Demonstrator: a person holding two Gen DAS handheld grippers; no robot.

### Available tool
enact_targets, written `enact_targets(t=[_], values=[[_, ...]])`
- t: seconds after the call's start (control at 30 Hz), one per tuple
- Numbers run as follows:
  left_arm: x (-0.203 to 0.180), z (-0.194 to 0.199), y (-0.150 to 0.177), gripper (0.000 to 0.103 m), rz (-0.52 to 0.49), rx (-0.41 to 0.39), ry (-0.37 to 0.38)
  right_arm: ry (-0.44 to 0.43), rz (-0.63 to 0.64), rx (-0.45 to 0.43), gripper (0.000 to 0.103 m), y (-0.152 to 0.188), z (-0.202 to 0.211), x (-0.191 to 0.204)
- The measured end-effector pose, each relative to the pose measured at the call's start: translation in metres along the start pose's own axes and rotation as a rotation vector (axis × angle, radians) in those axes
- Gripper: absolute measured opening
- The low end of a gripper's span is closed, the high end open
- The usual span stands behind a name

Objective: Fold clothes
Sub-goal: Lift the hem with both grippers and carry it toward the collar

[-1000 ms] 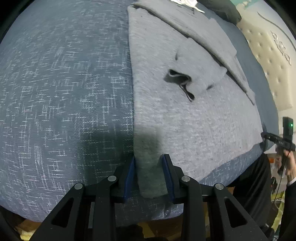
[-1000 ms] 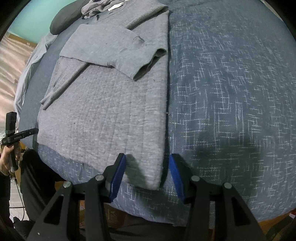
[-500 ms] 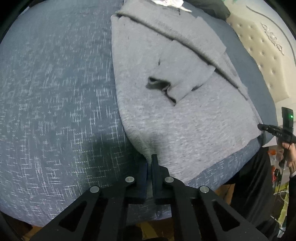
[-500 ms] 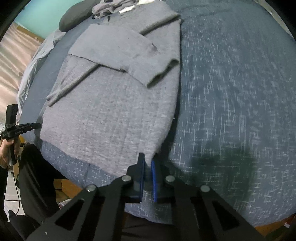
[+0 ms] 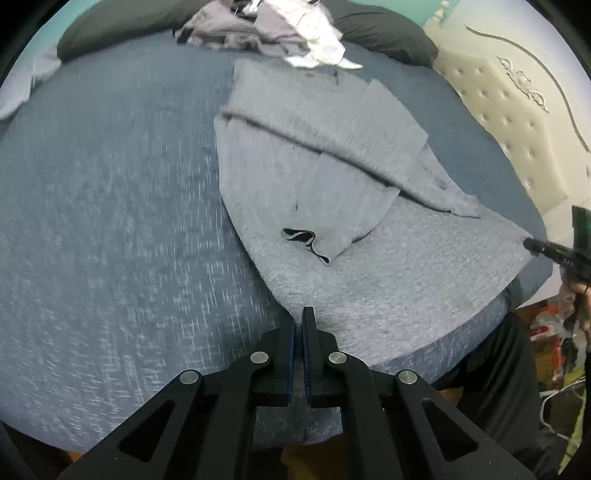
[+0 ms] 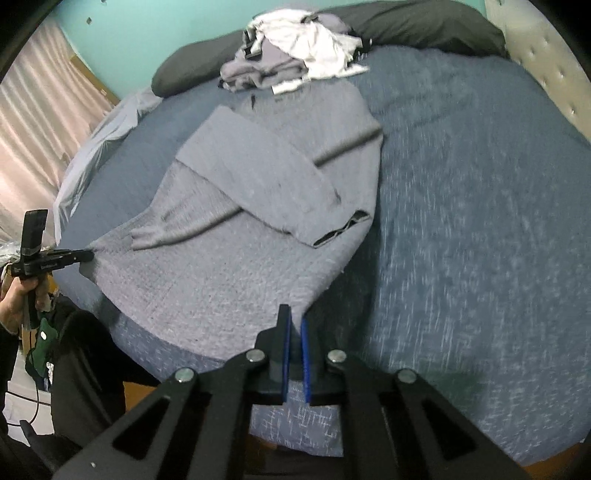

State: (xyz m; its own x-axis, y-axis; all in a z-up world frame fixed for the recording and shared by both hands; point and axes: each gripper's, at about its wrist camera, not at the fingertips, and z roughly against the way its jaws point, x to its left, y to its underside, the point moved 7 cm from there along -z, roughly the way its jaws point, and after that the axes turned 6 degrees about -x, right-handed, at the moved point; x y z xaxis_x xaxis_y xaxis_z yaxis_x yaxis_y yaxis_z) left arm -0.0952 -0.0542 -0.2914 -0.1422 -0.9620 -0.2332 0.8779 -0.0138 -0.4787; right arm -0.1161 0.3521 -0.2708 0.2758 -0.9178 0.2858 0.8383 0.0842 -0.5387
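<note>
A grey long-sleeved sweater [image 5: 332, 177] lies flat on the blue bed, both sleeves folded across its body. My left gripper [image 5: 298, 319] is shut on one corner of the near hem, which is pulled up into a peak. My right gripper [image 6: 293, 319] is shut on the other hem corner, also raised. The sweater [image 6: 258, 206] stretches between the two. Each view catches the other gripper at its edge: the right gripper [image 5: 532, 243] and the left gripper [image 6: 86, 255] both pinch grey cloth.
A loose pile of grey and white clothes [image 6: 295, 55] sits at the far end beside dark pillows [image 6: 424, 26]. The blue bedspread [image 5: 110, 221] spreads wide on both sides. A cream tufted headboard [image 5: 517, 122] and pink curtain [image 6: 40, 122] flank the bed. A person's dark trousers [image 5: 491, 369] stand at the near edge.
Both grippers went from open around the hem corners to shut on them. Both then rose, lifting the hem off the bed and bringing the far pile into view.
</note>
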Motion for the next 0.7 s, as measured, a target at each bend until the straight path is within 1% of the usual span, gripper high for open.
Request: enact_targets(t=[0.17,0.33,0.7], values=[[-0.013,0.021,-0.018,0.003,-0.039,-0.057,-0.019,0.0,0.023,-0.043,0.005,-0.012,0.015,0.005],[-0.021,0.025,-0.031,0.003,-0.054,-0.092,-0.034,-0.001,0.04,-0.079,0.004,-0.022,0.025,0.011],[-0.023,0.044,-0.039,0.003,-0.075,-0.14,-0.045,-0.013,0.079,-0.139,0.004,-0.036,0.051,0.025]])
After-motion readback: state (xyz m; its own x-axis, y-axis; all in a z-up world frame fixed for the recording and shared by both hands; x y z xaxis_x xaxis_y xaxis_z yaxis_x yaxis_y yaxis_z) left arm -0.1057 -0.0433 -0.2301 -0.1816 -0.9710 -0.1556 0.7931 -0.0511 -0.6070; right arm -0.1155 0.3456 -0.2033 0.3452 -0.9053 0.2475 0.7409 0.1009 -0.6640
